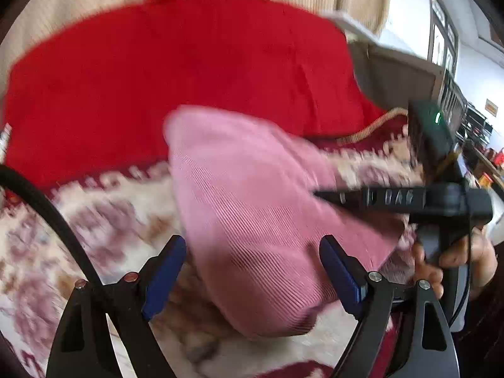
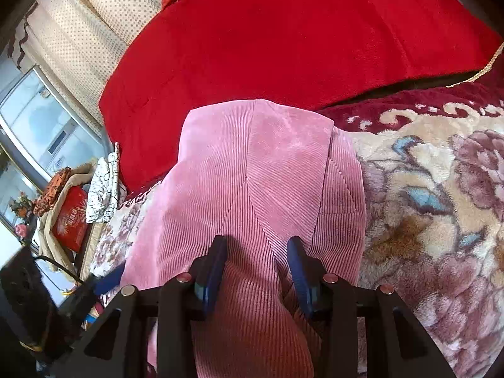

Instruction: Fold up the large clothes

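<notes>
A pink corduroy garment (image 2: 277,163) lies folded lengthwise on a floral blanket (image 2: 425,204), its far end touching a red cushion (image 2: 283,31). My right gripper (image 2: 257,241) stands over the near part of the garment; a ridge of the cloth runs between its blue pads, with a dark gap beside the right pad, so it is open. In the blurred left wrist view the pink garment (image 1: 252,189) lies beyond my left gripper (image 1: 252,245), whose jaws stand wide and hold nothing. The right gripper (image 1: 321,194) reaches in from the right over the cloth, held by a hand (image 1: 441,261).
The red cushion (image 1: 189,63) backs against cream curtains (image 2: 78,31). At the bed's left edge sit a red bag (image 2: 71,220), a crackle-patterned cloth (image 2: 102,189) and a window (image 2: 37,126). A black cable (image 1: 47,204) arcs past my left gripper.
</notes>
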The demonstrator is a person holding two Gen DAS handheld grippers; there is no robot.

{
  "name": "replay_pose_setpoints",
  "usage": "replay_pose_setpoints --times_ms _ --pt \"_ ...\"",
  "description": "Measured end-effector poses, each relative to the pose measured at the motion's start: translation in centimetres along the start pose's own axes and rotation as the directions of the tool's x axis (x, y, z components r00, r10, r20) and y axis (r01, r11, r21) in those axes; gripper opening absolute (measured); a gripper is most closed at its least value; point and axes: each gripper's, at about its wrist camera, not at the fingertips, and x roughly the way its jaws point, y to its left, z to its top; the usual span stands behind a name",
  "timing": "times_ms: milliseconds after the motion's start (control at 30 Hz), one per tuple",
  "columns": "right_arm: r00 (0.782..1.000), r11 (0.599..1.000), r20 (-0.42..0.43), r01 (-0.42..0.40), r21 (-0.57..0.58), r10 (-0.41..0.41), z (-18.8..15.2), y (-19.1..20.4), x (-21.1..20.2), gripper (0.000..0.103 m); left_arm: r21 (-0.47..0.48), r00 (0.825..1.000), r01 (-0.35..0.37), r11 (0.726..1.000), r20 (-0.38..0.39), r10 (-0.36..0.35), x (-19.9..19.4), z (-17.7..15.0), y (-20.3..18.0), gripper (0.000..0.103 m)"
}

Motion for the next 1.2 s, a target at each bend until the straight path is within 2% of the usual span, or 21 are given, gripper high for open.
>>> replay_pose_setpoints --times_ms 67,100,167,267,367,533,633,700,733,767,933,1100,1167,1200 --pt "1.0 1.0 0.007 0.0 -0.003 0.0 -0.3 -0.1 -0.2 0.044 -0.011 0.998 -0.045 0.999 0.036 0.046 -0.6 0.1 0.8 0.087" --pt "1.0 1.0 0.01 -0.001 -0.004 0.001 -0.3 -0.1 -0.3 0.044 -0.027 0.998 -0.063 0.998 0.024 0.064 -0.4 0.1 1.3 0.087" --pt "1.0 1.0 0.006 -0.003 -0.001 0.003 -0.2 -0.1 -0.4 0.044 -0.062 0.995 -0.093 0.994 -0.048 0.09 1.2 -0.4 2.2 0.088" --pt "1.0 1.0 -0.006 -0.011 0.014 0.011 -0.1 -0.1 -0.8 0.044 -0.152 0.997 -0.033 0.988 -0.074 0.022 2.4 -1.1 3.0 0.088" --pt "1.0 1.0 0.016 -0.011 0.007 0.011 0.3 0.6 -1.5 0.044 -0.113 0.997 -0.055 0.992 -0.065 0.048 2.2 -0.9 2.6 0.088" --pt "0.992 0.997 0.107 -0.054 -0.063 0.061 0.3 2.3 -4.0 0.045 -0.032 0.992 -0.129 0.991 -0.01 0.129 0.7 -0.1 1.8 0.088" --pt "0.996 0.996 0.071 -0.048 -0.08 0.053 0.0 2.6 -3.2 0.045 -0.08 0.987 -0.149 0.986 0.053 0.154 -0.8 0.5 2.4 0.088" --pt "0.999 0.998 0.005 -0.043 -0.045 0.044 -0.4 2.0 -1.5 0.051 -0.118 0.988 -0.149 0.982 0.025 0.153 -0.4 0.4 3.2 0.088" --pt "0.999 0.999 -0.014 -0.043 -0.028 0.043 -0.5 1.6 -0.9 0.051 -0.111 0.987 -0.158 0.981 -0.036 0.154 0.9 0.0 3.4 0.088" --pt "0.999 0.998 -0.016 -0.052 -0.02 0.051 -0.5 1.4 -0.8 0.052 -0.107 0.987 -0.158 0.982 -0.054 0.153 1.4 -0.2 3.3 0.088" --pt "0.999 0.998 0.0 -0.048 -0.027 0.048 -0.4 1.6 -1.4 0.052 -0.093 0.985 -0.173 0.981 -0.032 0.171 1.0 0.1 2.9 0.088" --pt "0.992 0.997 0.116 -0.033 -0.071 0.041 -0.1 2.4 -3.6 0.052 -0.09 0.969 -0.235 0.968 0.05 0.24 -0.4 0.5 2.7 0.088" --pt "0.994 0.998 0.111 -0.017 -0.056 0.023 0.1 2.0 -3.3 0.052 -0.127 0.964 -0.263 0.956 0.014 0.267 0.4 0.5 3.5 0.088" --pt "0.997 0.999 0.079 0.004 -0.041 -0.001 0.0 1.6 -2.5 0.052 -0.137 0.963 -0.268 0.954 -0.02 0.268 1.1 0.3 3.9 0.088"
